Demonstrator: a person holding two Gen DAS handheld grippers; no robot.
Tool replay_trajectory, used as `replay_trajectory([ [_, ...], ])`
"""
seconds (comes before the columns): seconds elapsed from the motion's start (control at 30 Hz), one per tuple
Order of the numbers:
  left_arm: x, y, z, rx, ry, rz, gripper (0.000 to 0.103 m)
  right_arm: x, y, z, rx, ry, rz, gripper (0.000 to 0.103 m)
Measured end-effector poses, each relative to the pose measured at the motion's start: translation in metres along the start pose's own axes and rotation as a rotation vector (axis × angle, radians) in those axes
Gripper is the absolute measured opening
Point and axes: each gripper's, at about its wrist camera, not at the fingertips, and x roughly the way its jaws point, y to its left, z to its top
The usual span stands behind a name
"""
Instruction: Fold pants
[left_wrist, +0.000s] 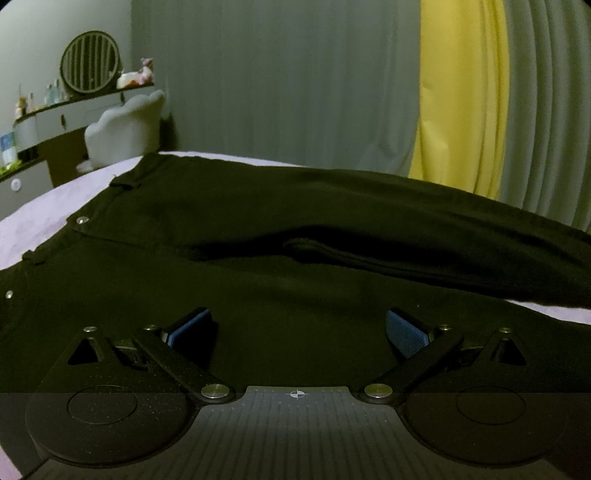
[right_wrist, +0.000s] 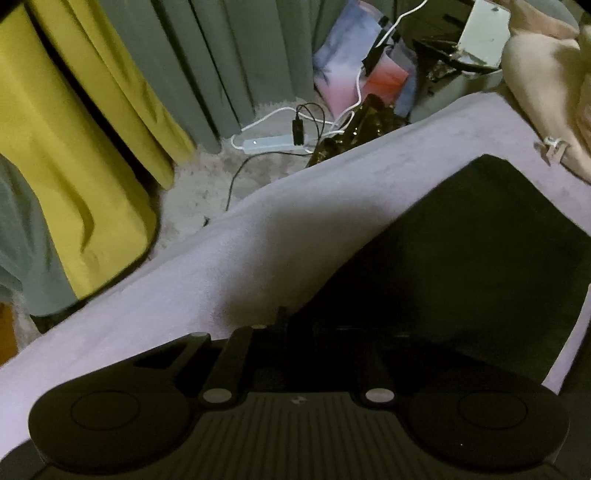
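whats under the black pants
The black pants lie on a lilac bed cover, which shows past the waistband and along the leg. Whatever is beneath the fabric itself stays hidden.

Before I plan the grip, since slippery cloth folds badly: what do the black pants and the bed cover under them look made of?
Black pants: matte, fairly heavy woven cloth, probably denim or twill, judging by metal rivets, belt loops and stiff seams. Bed cover: pale lilac, soft and napped, like fleece or velvety plush; its fuzzy, dull surface suggests this, but blur leaves it uncertain.
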Motion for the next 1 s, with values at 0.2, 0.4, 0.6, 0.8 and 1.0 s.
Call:
replay_trajectory([
  [0.2,-0.005,0.014,0.001,-0.089,-0.018,-0.003,0.103,-0.038,-0.032,-0.025,-0.060,-0.126,0.169,0.003],
  [0.4,-0.012,0.029,0.007,-0.201,-0.019,-0.019,0.103,-0.092,-0.125,-0.119,-0.073,-0.167,0.366,0.003],
  [0.6,-0.013,0.035,0.035,-0.218,0.053,-0.115,0.103,-0.071,-0.195,-0.203,0.046,-0.143,0.415,0.000],
  [0.8,0.008,0.025,0.101,-0.315,0.097,-0.288,0.103,-0.063,-0.220,-0.194,0.176,-0.133,0.527,0.000],
  [1.0,0.074,-0.001,0.143,-0.427,0.198,-0.339,0.103,-0.056,-0.248,-0.195,0.345,-0.124,0.652,0.008],
])
